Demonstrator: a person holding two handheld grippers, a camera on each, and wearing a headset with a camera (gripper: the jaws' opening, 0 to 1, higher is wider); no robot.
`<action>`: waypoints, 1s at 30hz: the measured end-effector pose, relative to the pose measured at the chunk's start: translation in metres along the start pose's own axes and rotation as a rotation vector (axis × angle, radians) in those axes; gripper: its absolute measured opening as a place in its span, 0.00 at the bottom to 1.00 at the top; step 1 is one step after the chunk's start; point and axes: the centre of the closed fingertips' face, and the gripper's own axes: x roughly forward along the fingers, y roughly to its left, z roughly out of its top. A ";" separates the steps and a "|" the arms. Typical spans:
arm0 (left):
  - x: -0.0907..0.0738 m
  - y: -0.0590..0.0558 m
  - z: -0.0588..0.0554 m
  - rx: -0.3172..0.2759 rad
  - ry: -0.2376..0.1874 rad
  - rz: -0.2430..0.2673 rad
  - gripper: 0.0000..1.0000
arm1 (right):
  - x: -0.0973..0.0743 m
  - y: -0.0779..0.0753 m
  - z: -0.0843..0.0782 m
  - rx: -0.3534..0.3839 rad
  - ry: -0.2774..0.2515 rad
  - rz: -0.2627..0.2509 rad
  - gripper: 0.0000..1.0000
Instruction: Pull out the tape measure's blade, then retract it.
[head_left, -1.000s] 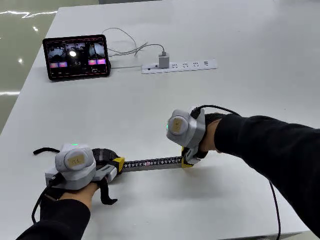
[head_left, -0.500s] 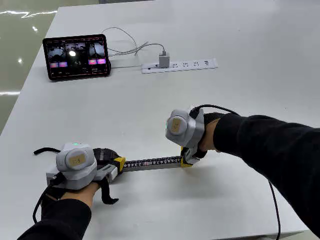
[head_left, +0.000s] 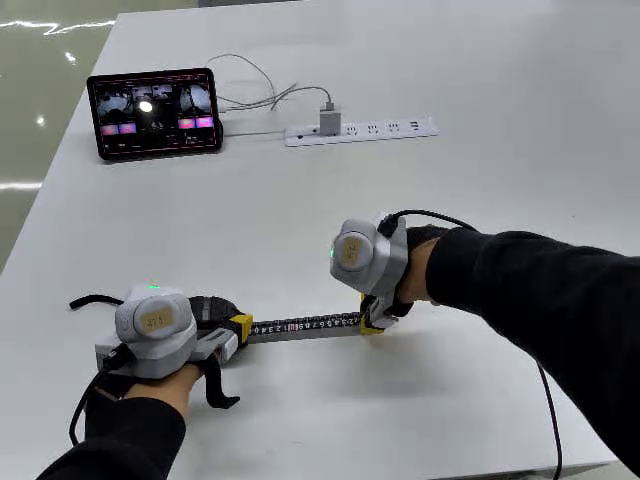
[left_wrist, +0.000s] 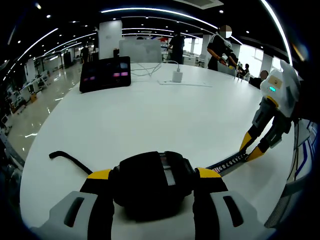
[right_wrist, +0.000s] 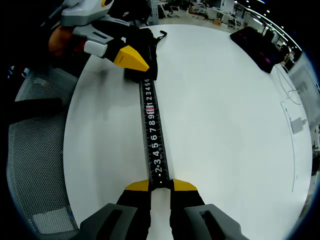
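Slightly less blade (right_wrist: 151, 130) shows than a second ago, the right tool (right_wrist: 161, 186) having edged toward the left tool (left_wrist: 154, 174). Close to the counter's (head_left: 300, 220) near edge, the left tool is clamped on the black tape measure (head_left: 208, 310), and the right tool is pinched together on the blade's tip. Its long axis runs along the near edge, tip pointing right. Beyond lies bare counter, as far as the tablet (head_left: 155, 112) and power strip (head_left: 360, 130) toward the far edge.
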 end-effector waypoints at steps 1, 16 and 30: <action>0.000 0.000 0.000 -0.001 0.001 0.000 0.59 | 0.000 0.000 0.000 -0.001 0.000 0.000 0.09; 0.000 0.001 0.000 0.000 0.007 -0.002 0.59 | 0.002 0.000 0.004 -0.003 0.000 0.002 0.09; 0.000 0.000 -0.001 -0.001 0.009 -0.004 0.59 | 0.003 0.001 0.009 0.004 -0.002 0.006 0.09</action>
